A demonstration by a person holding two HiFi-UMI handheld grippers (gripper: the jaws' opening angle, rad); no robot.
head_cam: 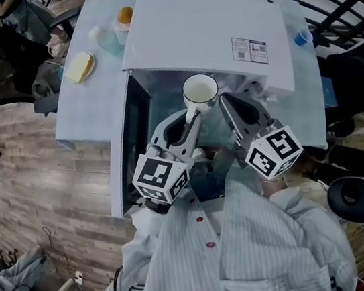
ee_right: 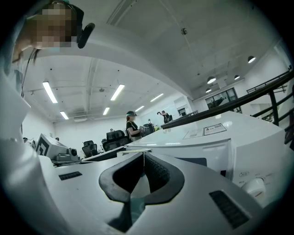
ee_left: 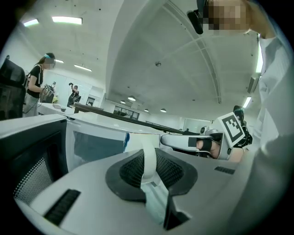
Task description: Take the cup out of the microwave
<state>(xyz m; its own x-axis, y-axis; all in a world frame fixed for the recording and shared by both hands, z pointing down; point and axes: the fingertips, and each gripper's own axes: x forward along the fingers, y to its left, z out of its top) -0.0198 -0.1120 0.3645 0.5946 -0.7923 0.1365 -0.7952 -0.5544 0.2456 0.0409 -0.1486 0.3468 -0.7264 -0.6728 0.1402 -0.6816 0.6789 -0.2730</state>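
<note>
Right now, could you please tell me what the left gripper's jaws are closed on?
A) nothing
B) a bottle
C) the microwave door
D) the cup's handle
D: the left gripper has its jaws clamped on the white cup by its handle.

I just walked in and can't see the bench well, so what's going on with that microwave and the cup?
A person with a handheld gripper in each hand is working at the white microwave, whose door stands open. The left gripper is clamped on the handle of the white cup, holding it upright at the oven's mouth. The right gripper is shut and empty beside it.
</note>
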